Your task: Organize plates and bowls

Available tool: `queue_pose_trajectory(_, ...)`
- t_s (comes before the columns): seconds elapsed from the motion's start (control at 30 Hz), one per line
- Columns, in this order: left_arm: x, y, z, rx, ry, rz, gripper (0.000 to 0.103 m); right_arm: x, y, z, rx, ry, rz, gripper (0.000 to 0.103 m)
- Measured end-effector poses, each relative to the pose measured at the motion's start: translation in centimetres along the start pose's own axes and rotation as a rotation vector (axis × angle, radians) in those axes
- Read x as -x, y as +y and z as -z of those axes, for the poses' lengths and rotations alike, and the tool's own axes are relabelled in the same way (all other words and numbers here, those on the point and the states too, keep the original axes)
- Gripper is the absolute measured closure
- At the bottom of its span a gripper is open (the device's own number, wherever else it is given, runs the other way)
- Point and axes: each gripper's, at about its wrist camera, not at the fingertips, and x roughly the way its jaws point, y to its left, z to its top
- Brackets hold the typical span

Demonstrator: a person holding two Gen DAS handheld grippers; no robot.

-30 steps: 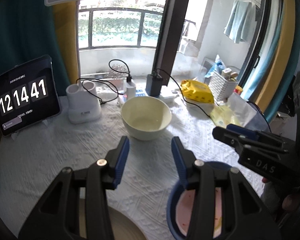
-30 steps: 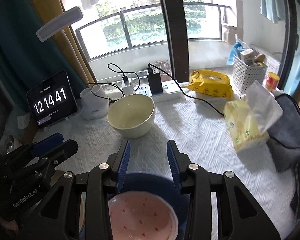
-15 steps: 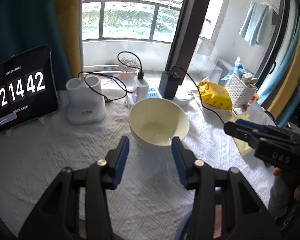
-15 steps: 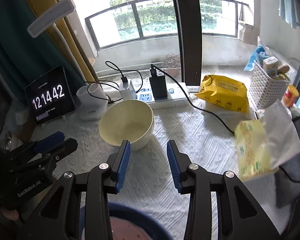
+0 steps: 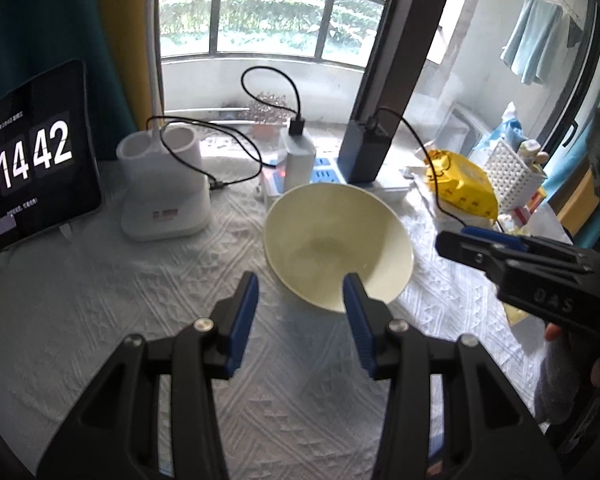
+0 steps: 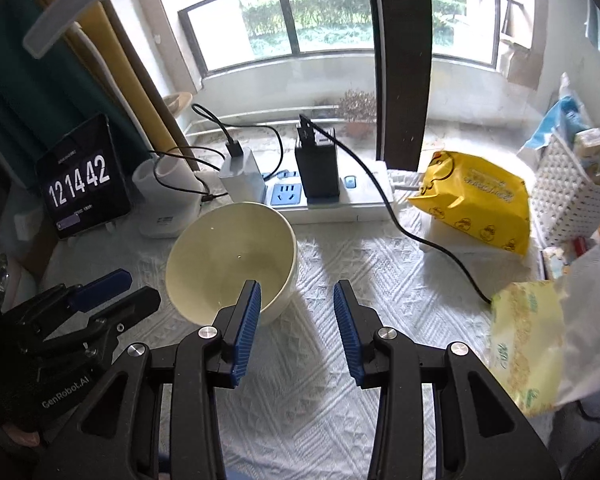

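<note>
While both grippers are hanging over the cloth with nothing in them, the sorting is looking barely begun.

Table: the white textured tablecloth [image 6: 340, 248] is carrying everything, and its near half is lying bare under the two tools in both views.

Clutter at the back: a tablet clock [image 5: 24, 160], a white charging stand [image 5: 164, 196], a power strip [image 6: 332, 196], a yellow wipes pack [image 6: 476, 200], a white basket [image 6: 568, 196] and a tissue pack [image 6: 528, 344] are sitting along the far and right edges, none of them part of the job.

Bowl: the cream bowl [image 5: 336, 240] is standing upright and empty near the middle of the cloth, just in front of the power strip, touched by neither tool; it is the only dish I am seeing plainly in these two views.

Left gripper [image 5: 300, 320]: its blue pads are standing apart with only cloth and the bowl's near rim showing between them, so it is open and gripping nothing.

Right gripper [image 6: 296, 328]: its pads are likewise parted, empty, with the bowl just to its left.

Done: nothing is showing as stacked or placed.

Left to do: I am judging that the bowl is waiting to be picked up and set with the other dishes.
</note>
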Motion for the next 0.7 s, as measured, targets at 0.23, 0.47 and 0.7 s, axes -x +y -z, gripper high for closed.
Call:
queue_pose_trajectory(0.23, -1.4, -0.1, -0.3, 0.005, 0.019, -0.011, 0.058, -3.3, -0.4, -0.9, 0.014, 0.073, -0.031, 0.063)
queue_pose_trajectory(0.47, -2.9, -0.1, -0.2, 0.019, 0.057, -0.011, 0.058, -5.0, 0.2, -1.4, 0.035, 0.137, -0.084, 0.063)
queue_pose_trajectory(0.7, -4.2, 0.2, -0.3, 0.053, 0.108, -0.02, 0.058, -6.9, 1.3, -1.4, 0.075, 0.235, -0.073, 0.063)
